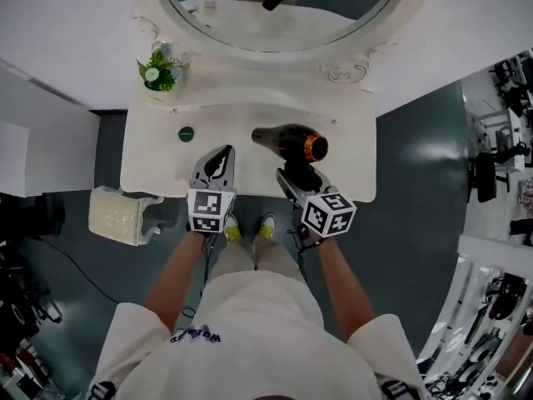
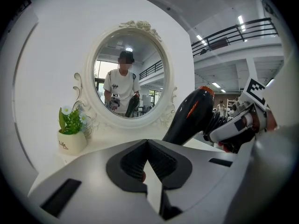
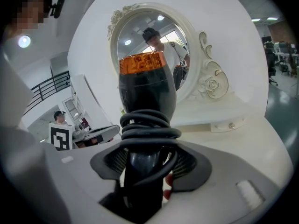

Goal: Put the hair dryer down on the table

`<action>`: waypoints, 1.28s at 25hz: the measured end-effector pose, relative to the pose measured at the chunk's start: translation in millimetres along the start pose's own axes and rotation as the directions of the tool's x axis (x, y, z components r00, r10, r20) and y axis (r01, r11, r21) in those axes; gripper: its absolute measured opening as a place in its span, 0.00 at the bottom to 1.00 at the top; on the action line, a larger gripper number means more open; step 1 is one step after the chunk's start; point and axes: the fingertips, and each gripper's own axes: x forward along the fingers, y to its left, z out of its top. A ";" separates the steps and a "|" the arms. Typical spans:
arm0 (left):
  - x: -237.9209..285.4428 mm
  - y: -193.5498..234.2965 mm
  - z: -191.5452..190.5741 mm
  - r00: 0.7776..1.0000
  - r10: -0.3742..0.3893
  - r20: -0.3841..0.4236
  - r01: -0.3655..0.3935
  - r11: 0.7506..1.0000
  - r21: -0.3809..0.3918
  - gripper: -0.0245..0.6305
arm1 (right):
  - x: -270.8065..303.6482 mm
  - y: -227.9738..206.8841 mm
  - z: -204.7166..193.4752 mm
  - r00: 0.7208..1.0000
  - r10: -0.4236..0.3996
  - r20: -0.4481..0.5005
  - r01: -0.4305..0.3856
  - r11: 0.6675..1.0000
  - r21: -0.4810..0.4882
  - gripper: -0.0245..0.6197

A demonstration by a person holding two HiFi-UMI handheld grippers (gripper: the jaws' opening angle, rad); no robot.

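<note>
- Hair dryer (image 1: 290,142): glossy black shell with a rounded barrel tapering to a narrow nozzle. Ringed at the blunt rear end by a shiny copper-orange band.
- Cord (image 3: 149,125): dark, rubbery, wound in several tight loops round the dryer's handle, just beyond the right gripper's pads.
- Barrel's long axis laid crosswise just ahead of the right gripper (image 1: 298,179). Nozzle toward the left gripper's side, copper end toward the outer right, handle running straight back into the jaws.
- Right gripper: matte grey body, ribbed black pads. Jaws part-way apart and clamped on the handle from both sides.
- Dryer held over the table (image 1: 350,173), ahead of and below the right gripper's jaws. Contact with the top not discernible.
- Left gripper (image 1: 221,158): same grey body and ribbed pads, set near the right gripper's left. Pad tips brought together, nothing between them. Clear of the dryer, whose nozzle lies just ahead and to its right.
- Table: smooth white top with a scalloped front edge, beneath both pairs of jaws.
- Mirror (image 2: 128,80): oval glass in a cream, scroll-carved frame, well ahead of both grippers.
- Plant pot (image 2: 71,141): small, pale and rounded, with green leaves and white blooms, ahead and to the left of the left gripper.
- Disc (image 1: 186,134): small, round, dark green, flat on the top just ahead-left of the left gripper.
</note>
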 end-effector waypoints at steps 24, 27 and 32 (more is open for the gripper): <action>38.9 -3.4 -43.2 0.995 -0.030 -0.091 0.026 0.999 -0.044 0.05 | 70.9 -46.2 -31.5 0.994 -0.034 -0.100 0.045 0.993 0.112 0.46; 37.7 -1.3 -43.0 0.995 -0.028 -0.097 0.024 0.999 -0.034 0.05 | 75.6 -47.2 -32.4 0.995 -0.023 -0.099 0.037 0.989 0.142 0.45; 35.8 1.2 -45.2 0.994 -0.015 -0.107 0.011 0.999 -0.040 0.05 | 81.5 -50.2 -38.3 0.992 -0.030 -0.126 0.044 0.992 0.117 0.45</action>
